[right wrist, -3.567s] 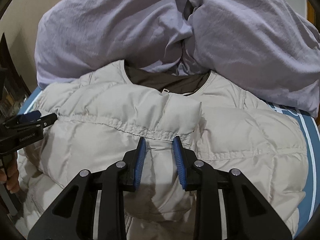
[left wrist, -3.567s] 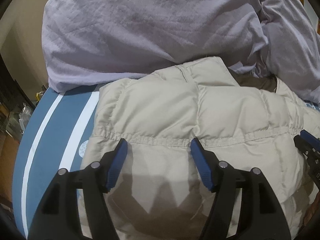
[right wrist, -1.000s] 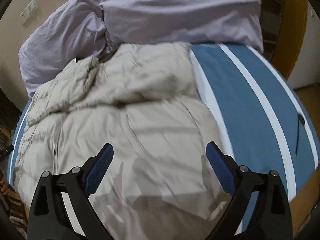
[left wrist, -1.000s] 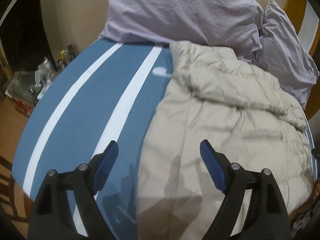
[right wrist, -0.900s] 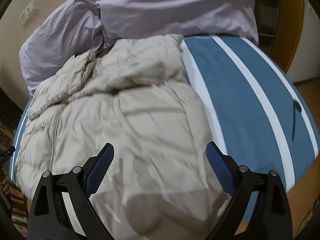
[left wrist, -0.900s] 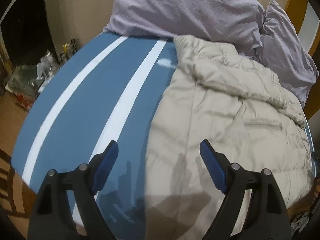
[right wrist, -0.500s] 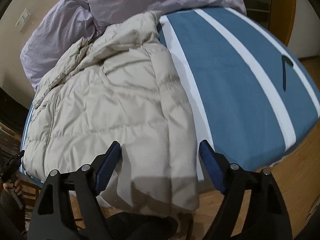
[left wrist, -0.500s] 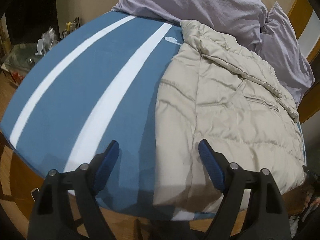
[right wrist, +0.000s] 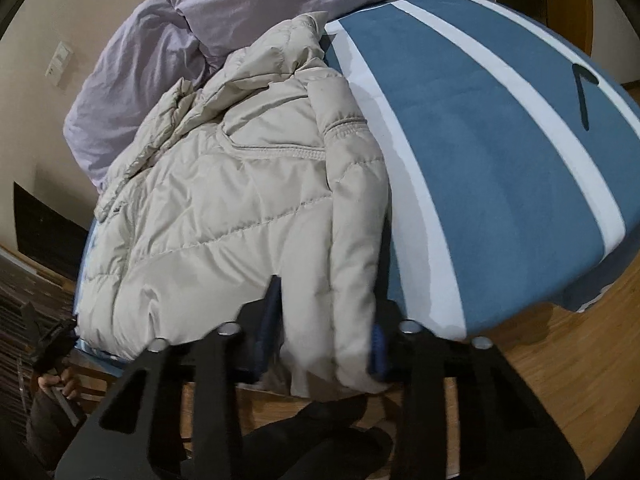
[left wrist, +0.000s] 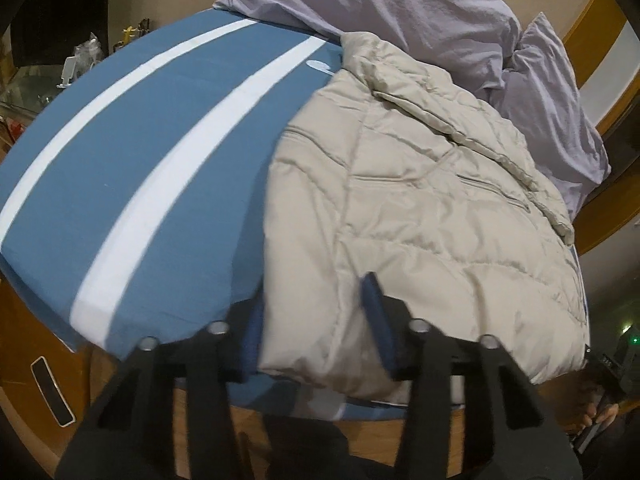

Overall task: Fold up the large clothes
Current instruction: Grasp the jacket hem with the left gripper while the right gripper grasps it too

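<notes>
On the bed [left wrist: 132, 184] lies the jacket [left wrist: 420, 216], hem at the near edge. It looks soft, puffy and slippery. Left gripper [left wrist: 316, 328] and right gripper [right wrist: 324, 320] straddle its hem corners, half-open; contact unclear.

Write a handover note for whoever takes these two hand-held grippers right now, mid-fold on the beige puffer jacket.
Left hand-held gripper: jaws apart, straddling the near-left hem corner of the beige puffer jacket; not clamped.
Right hand-held gripper: jaws apart around the near-right hem corner, where a folded-in sleeve lies; not clamped either.
Jacket lies on the blue striped bed, collar toward the lilac pillows, hem hanging slightly over the near edge.
Done: sleeves appear tucked inward along both sides.
Left: close both on the hem, probably carry it up toward the collar, then flatten.
</notes>
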{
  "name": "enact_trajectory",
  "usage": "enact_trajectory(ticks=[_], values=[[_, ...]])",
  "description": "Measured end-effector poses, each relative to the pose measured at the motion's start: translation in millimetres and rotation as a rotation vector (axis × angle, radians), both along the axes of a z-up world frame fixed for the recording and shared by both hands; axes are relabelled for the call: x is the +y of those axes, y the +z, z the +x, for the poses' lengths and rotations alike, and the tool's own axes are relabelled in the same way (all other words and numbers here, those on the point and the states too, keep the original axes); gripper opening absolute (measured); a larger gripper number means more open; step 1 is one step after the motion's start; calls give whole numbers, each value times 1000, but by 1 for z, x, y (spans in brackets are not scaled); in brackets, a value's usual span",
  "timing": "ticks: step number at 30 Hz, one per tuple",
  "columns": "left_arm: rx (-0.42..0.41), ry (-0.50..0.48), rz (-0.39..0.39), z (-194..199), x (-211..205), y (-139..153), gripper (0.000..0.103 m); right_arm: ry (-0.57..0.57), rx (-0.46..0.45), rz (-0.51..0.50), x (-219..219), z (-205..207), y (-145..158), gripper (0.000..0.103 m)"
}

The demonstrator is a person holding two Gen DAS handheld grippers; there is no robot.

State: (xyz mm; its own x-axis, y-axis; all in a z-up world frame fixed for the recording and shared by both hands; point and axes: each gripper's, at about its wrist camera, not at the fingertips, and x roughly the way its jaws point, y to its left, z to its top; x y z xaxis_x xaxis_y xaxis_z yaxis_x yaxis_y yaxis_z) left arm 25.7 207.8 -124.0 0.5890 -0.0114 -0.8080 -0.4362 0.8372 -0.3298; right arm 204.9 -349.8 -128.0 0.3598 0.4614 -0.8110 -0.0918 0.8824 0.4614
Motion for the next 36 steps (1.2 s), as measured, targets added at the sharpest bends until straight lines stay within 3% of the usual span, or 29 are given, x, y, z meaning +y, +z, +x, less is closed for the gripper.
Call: enact_trajectory(ticks=[5,8,14,23,36], values=[[-13,-15,54,1,-10,8,20,4,-41,-18,4,-1,8,15],[-16,-21,90,2,-12,14,15,1,-70,-33,7,1,16,13],[-41,-17,134,6,-14,33,13,-2,-122,-46,13,11,33,12],[-150,9,149,25,-6,81,12,1,-216,-60,28,39,66,11],[-242,30,202,95,10,141,12,-5,-326,-49,49,112,110,11]])
